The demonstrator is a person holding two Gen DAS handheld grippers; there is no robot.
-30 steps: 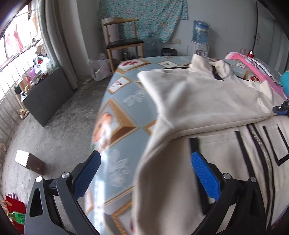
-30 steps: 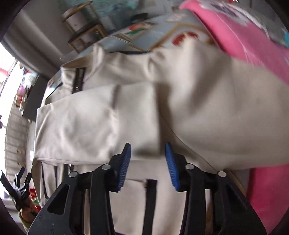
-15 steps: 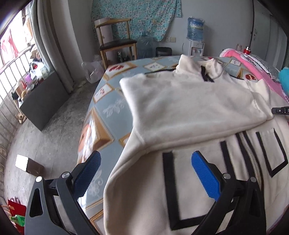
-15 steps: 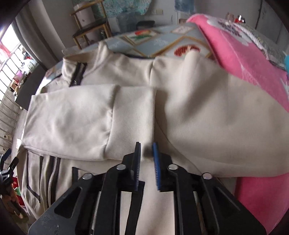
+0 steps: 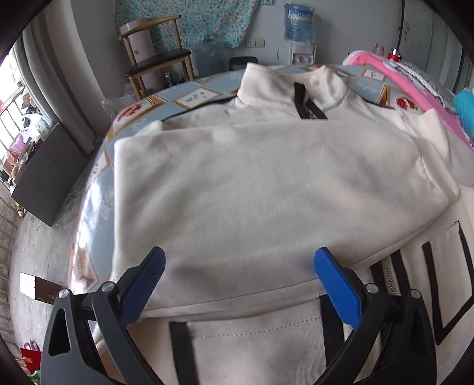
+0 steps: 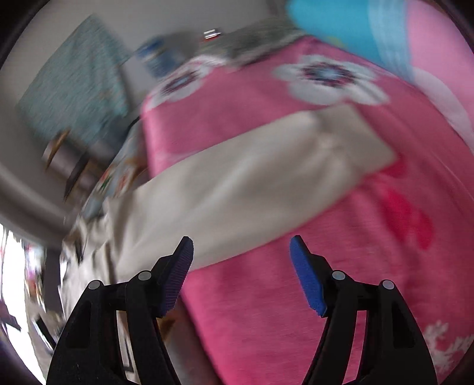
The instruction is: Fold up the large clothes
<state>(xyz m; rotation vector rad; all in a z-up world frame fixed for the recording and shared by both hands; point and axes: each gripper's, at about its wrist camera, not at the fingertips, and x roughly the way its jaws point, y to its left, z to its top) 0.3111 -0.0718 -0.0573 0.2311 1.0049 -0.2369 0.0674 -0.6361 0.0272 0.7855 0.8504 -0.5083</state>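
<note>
Jacket: a cream jacket (image 5: 266,183) with black trim lies spread on the bed, filling the centre of the left wrist view; collar toward the top, zipper (image 5: 389,274) and black-outlined pockets at lower right.
Folded sleeve: one sleeve lies across the chest, its cuff (image 5: 438,174) at the right of the frame.
Other sleeve: in the blurred right wrist view a cream sleeve (image 6: 251,189) stretches from the left middle to the centre right, lying on the pink blanket (image 6: 296,296).
Left gripper: the left gripper (image 5: 240,284) hovers at the bottom of its frame above the sleeve's lower edge; jaws wide, blue pads apart, nothing gripped.
Right gripper: the right gripper (image 6: 241,269) sits at the bottom of its frame over the pink blanket; jaws opening, nothing between them.
Bed: a patterned blue sheet (image 5: 97,201) shows at the left of the jacket.
Room: a wooden chair (image 5: 157,62) at upper left, a water bottle (image 5: 299,20) at the top.
</note>
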